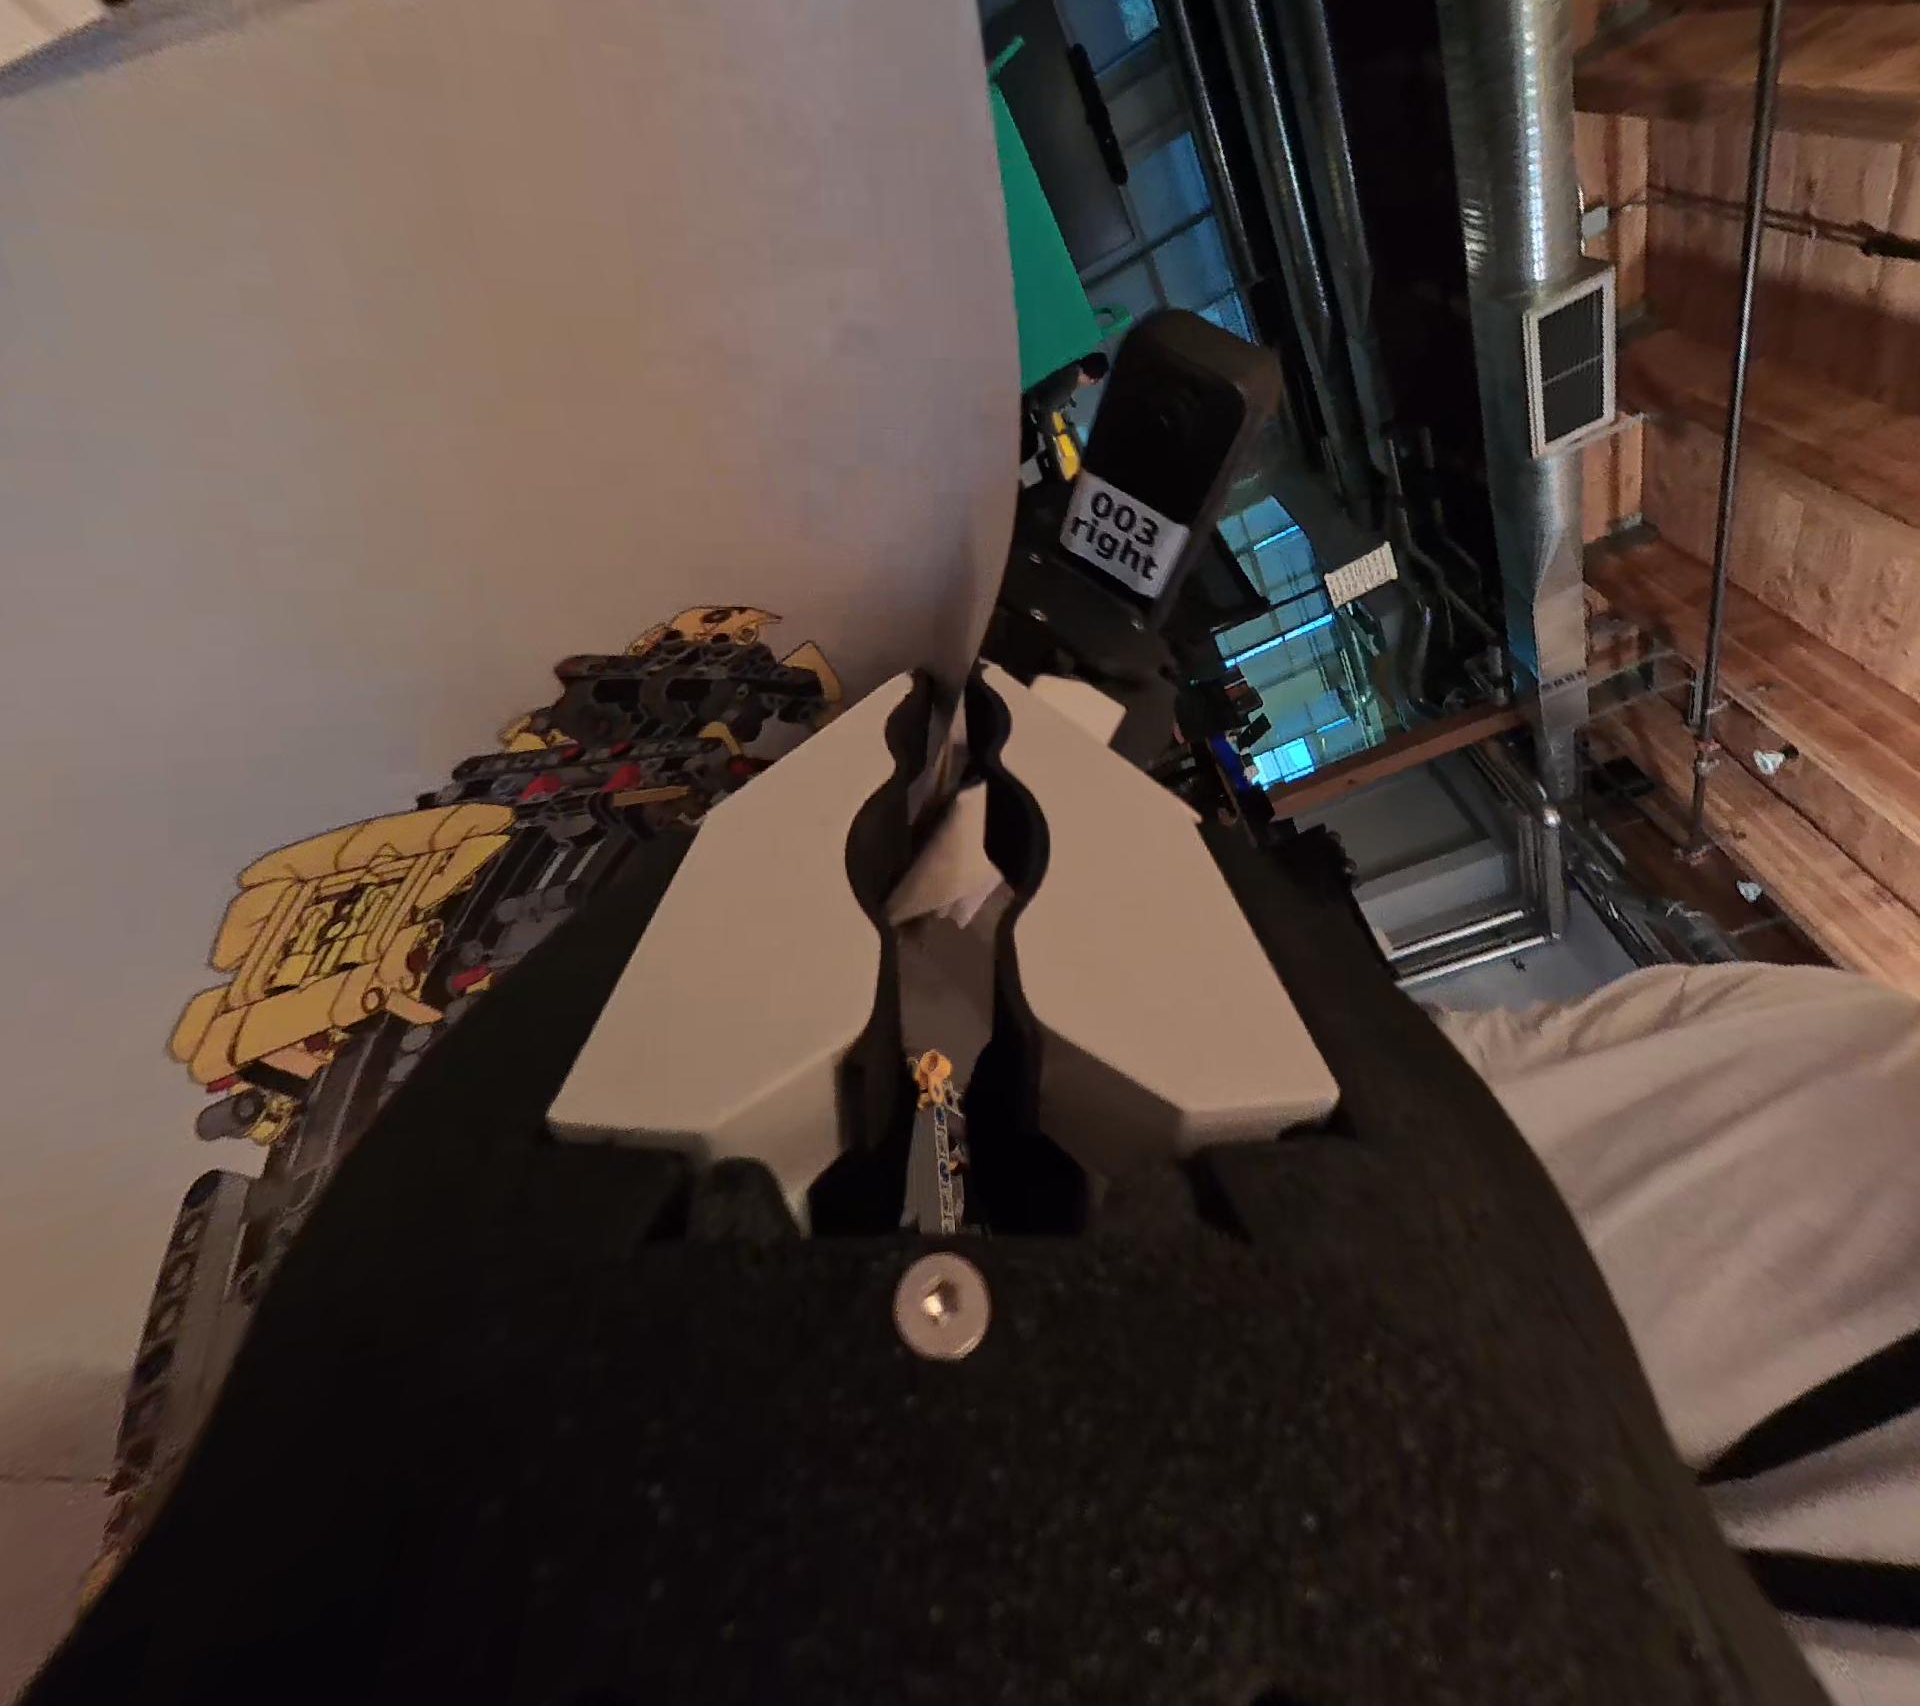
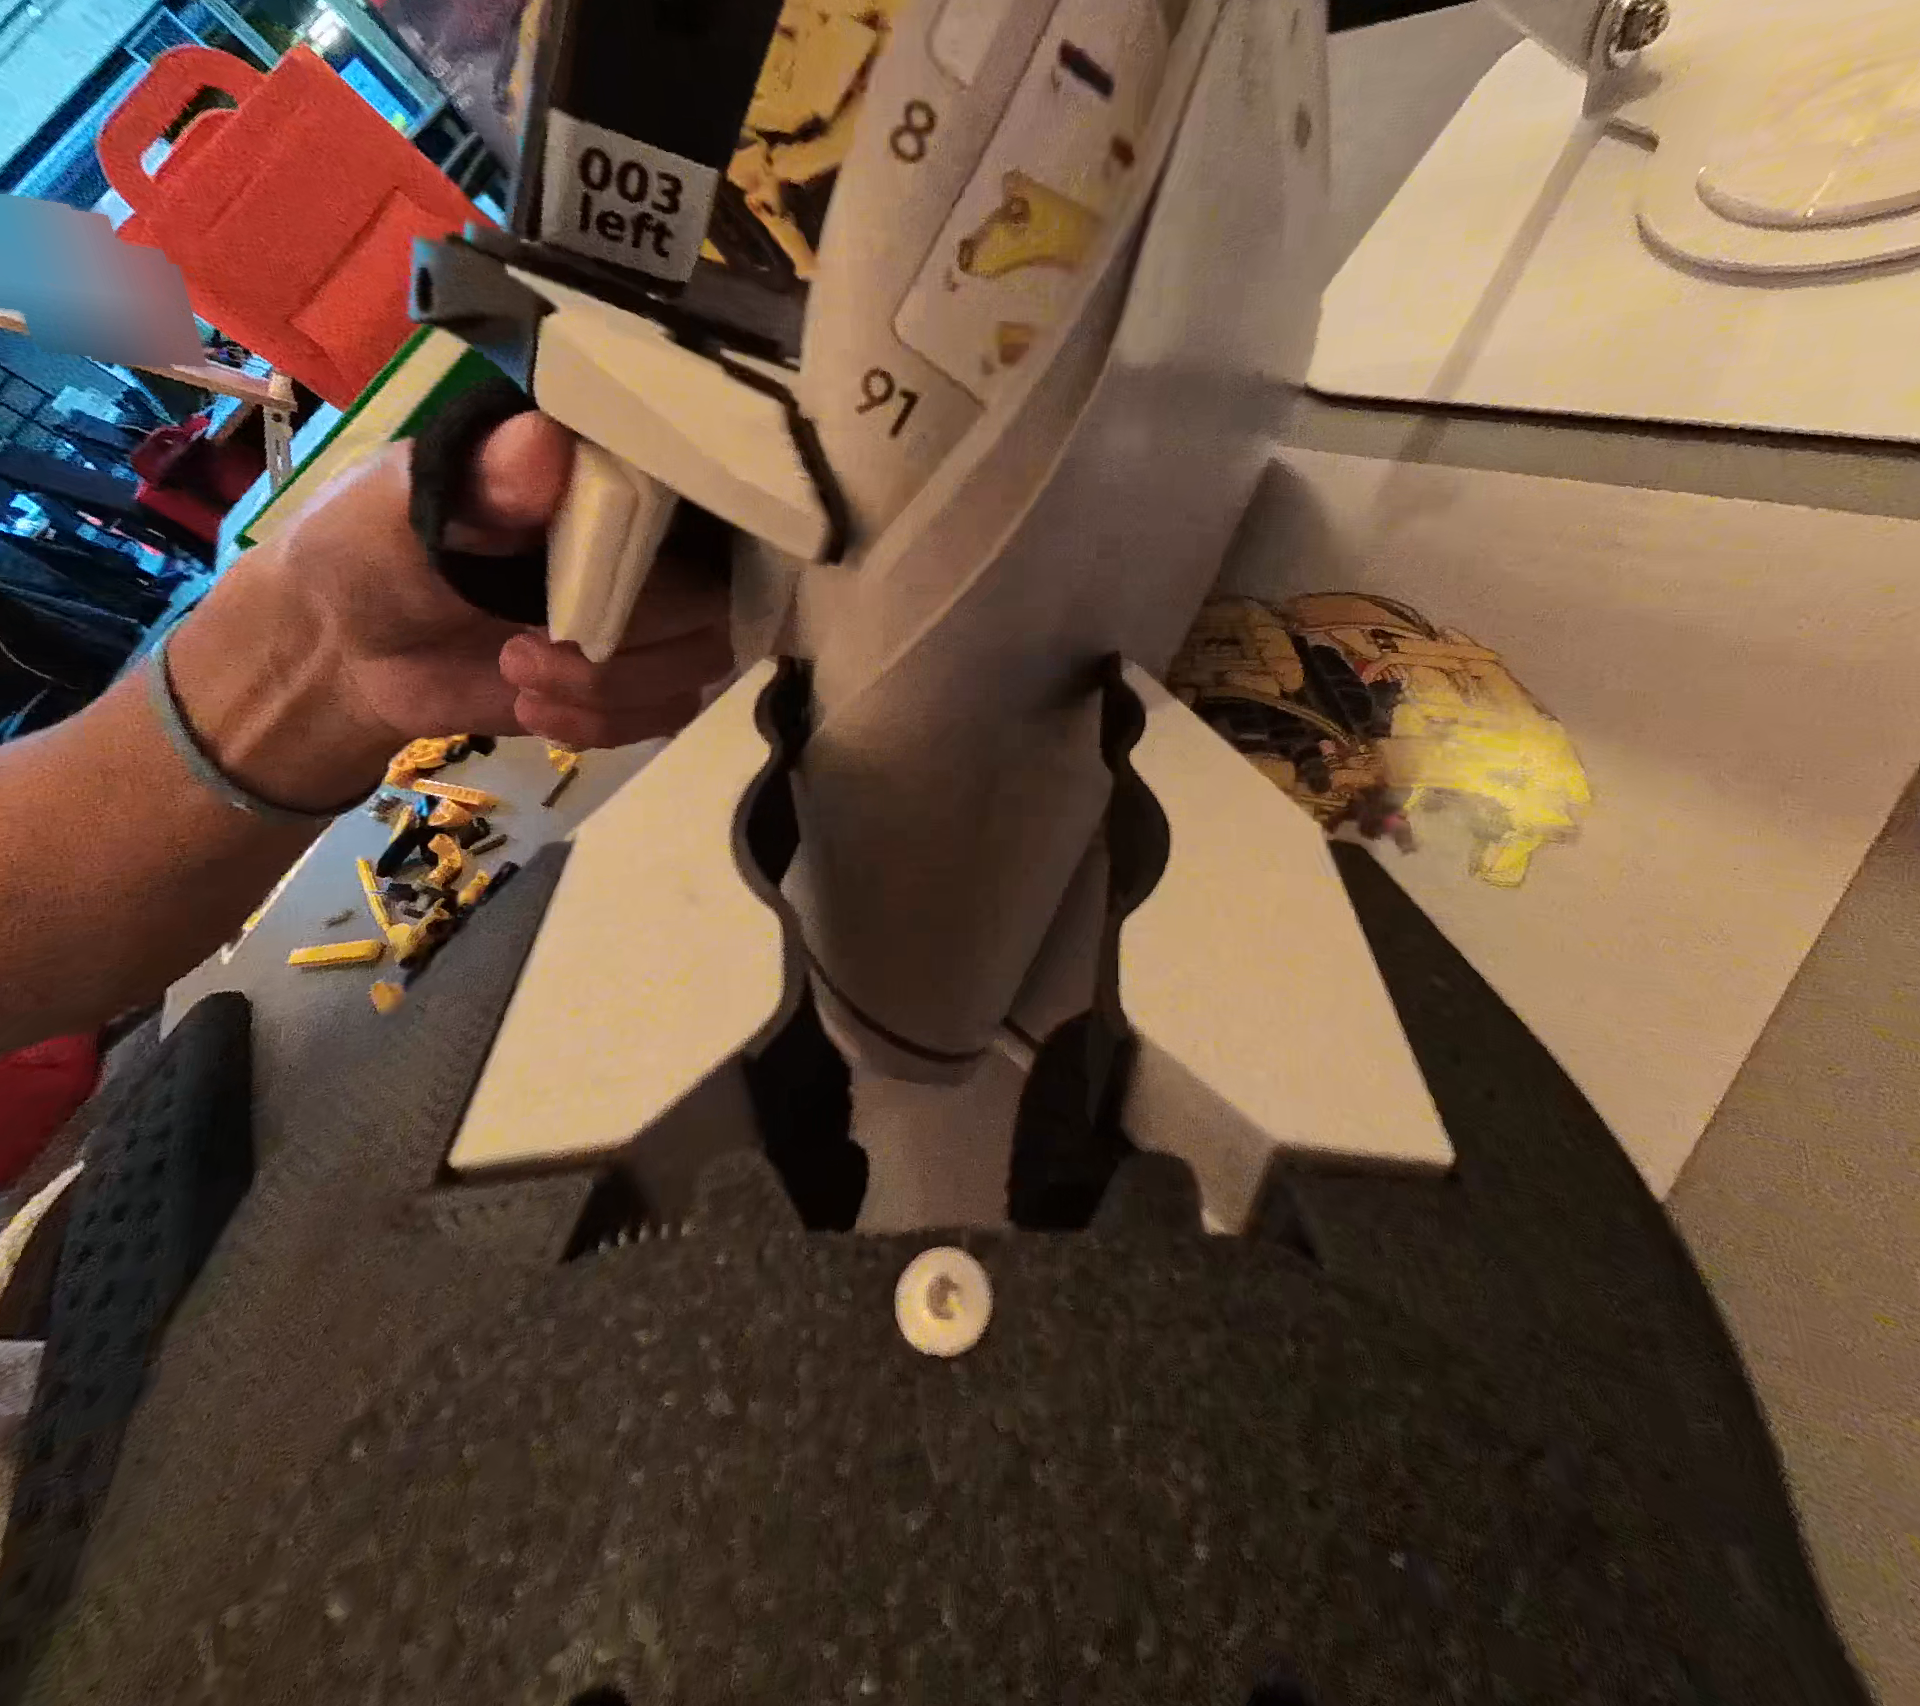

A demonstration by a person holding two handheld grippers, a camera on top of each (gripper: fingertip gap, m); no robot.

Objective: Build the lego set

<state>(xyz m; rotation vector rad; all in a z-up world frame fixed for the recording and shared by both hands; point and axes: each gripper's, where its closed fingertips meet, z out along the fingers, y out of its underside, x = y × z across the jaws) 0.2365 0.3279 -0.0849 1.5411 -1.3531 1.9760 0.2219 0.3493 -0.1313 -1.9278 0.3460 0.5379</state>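
between the jaws of the left gripper (image 1: 951, 783) a page edge of the instruction booklet (image 1: 468, 326) is pinched; the right gripper (image 2: 951, 835) is closed around a rolled sheaf of its pages. beyond the booklet, loose yellow lego pieces (image 2: 426, 867) are left unassembled on the table (image 2: 312, 887), so little appears built. the lifted booklet blocks the view.

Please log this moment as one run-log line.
left gripper: shut on instruction booklet | right gripper: shut on booklet pages | loose yellow pieces: untouched
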